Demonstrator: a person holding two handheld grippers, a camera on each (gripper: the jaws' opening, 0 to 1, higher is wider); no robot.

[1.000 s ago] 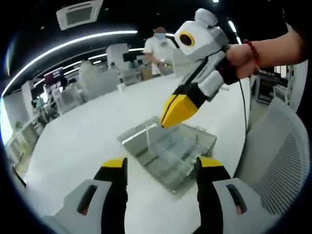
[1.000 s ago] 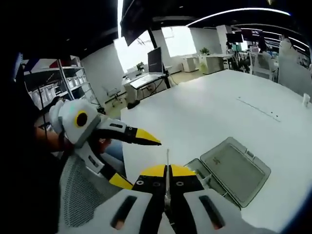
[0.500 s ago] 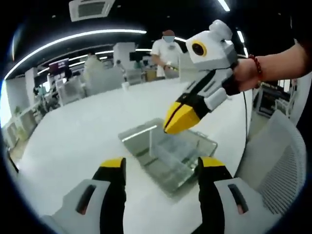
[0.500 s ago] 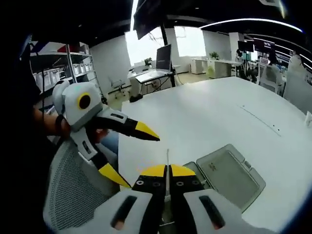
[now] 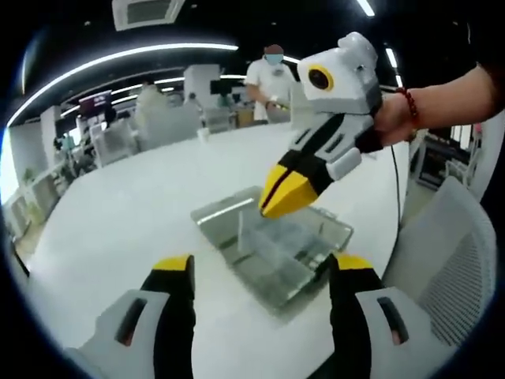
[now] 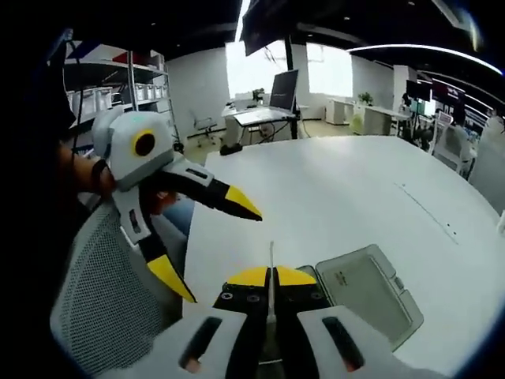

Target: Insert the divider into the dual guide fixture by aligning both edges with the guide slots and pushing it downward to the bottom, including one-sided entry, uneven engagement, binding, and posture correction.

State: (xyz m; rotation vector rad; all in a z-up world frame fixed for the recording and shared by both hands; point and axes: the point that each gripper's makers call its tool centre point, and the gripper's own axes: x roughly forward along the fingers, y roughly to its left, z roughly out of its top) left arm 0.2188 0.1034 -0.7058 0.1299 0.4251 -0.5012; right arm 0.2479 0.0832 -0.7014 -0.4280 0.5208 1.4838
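A clear plastic guide fixture (image 5: pixel 341 230) lies on the white table (image 5: pixel 126 213), its flat lid (image 5: pixel 225 210) folded open to the left. My right gripper (image 5: pixel 278 202) comes in from the upper right and hovers just over the fixture, shut on the thin clear divider (image 5: pixel 240 223). In the right gripper view the divider (image 6: pixel 271 257) is edge-on, a thin line rising from my shut right gripper (image 6: pixel 271 278), with the fixture's lid (image 6: pixel 369 294) beyond. My left gripper (image 5: pixel 264 268) stands open in front of the fixture, apart from it. It appears as the left gripper (image 6: pixel 207 241) with its jaws spread.
A white mesh chair (image 5: pixel 454 260) stands at the table's edge beside the fixture, seen as the chair (image 6: pixel 99 304) under the left hand. A person (image 5: pixel 272 79) stands at the table's far side. Desks and monitors (image 6: pixel 284 91) fill the room behind.
Both views have shifted slightly with the hands. My right gripper stays shut on the divider above the fixture, and my left gripper stays open.
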